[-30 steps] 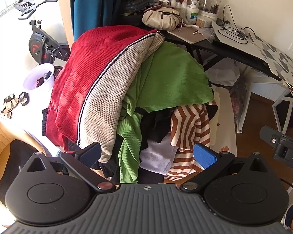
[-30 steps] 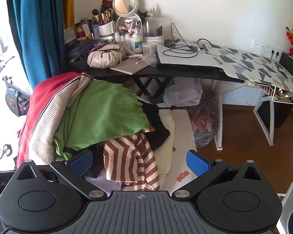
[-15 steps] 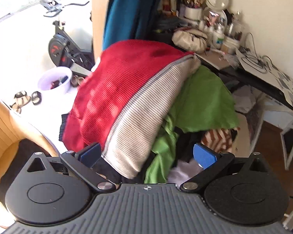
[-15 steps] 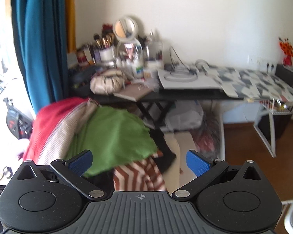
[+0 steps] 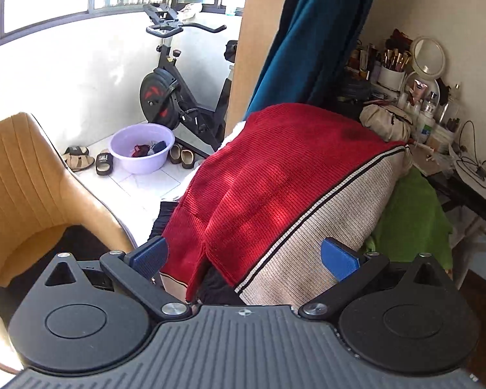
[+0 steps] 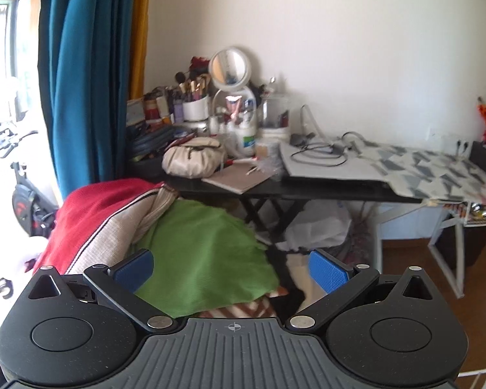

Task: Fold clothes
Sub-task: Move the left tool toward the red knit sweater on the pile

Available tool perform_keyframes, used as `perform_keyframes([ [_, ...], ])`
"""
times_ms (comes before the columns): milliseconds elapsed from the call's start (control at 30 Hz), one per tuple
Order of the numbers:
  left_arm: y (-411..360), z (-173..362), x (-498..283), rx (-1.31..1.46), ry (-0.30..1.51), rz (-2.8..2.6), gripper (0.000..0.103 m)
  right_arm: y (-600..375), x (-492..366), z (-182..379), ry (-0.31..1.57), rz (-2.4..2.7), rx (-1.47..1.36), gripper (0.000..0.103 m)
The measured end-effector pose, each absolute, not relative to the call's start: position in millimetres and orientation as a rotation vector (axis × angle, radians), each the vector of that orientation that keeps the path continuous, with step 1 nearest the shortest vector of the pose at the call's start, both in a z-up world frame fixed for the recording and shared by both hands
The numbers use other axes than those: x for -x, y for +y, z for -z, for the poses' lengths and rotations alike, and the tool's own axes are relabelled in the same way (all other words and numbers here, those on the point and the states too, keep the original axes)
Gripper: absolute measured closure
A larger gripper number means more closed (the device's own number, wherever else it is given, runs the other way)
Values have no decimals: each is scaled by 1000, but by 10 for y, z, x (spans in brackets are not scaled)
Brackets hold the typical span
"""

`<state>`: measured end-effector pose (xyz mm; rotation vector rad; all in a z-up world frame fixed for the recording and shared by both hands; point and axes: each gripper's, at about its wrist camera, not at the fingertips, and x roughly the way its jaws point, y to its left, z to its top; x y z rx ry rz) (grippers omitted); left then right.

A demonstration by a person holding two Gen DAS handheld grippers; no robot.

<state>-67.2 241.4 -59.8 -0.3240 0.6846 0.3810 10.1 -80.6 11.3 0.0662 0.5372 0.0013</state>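
Left gripper (image 5: 243, 256): fingers spread wide, nothing between them. Lower hem of the red-and-beige knit sweater (image 5: 275, 194) hangs just past the blue pads, not touching as far as the left wrist view shows. Right gripper (image 6: 231, 267): fingers likewise apart and empty, aimed over the green garment (image 6: 207, 256).

Pile of clothes heaped mid-room. Sweater draped on top, green garment beneath and to the right of it, a brown-striped piece (image 6: 243, 309) peeking out under the green. Dark fabric underneath; cannot tell what it is.

To the left, tan chair (image 5: 22, 178). Beyond, lilac basin (image 5: 142, 147) and sandals on the balcony floor, exercise bike (image 5: 168, 94) behind. Teal curtain (image 6: 77, 97). At the back a dark worktop (image 6: 275, 191) crowded with cosmetics, a round mirror and a beige pouch.

Step in hand, by my reading: picking the first garment; no folding started. Next move likely calls for the left fingers to advance onto the sweater's hem and pinch one layer only, then lift it clear of the heap without dragging the green garment along.
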Motion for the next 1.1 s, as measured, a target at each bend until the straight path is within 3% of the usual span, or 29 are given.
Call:
perform_keyframes([
  [167, 2279, 467, 418, 312, 631, -395, 1, -691, -506, 14, 561, -74, -164, 1],
  [400, 2156, 268, -70, 204, 591, -498, 1, -1174, -1288, 119, 511, -87, -606, 1],
  [800, 2349, 456, -355, 219, 646, -683, 1, -2308, -1993, 641, 396, 312, -685, 1],
  [1100, 2674, 571, -325, 274, 657, -810, 1, -2223, -2200, 918, 464, 377, -624, 1],
])
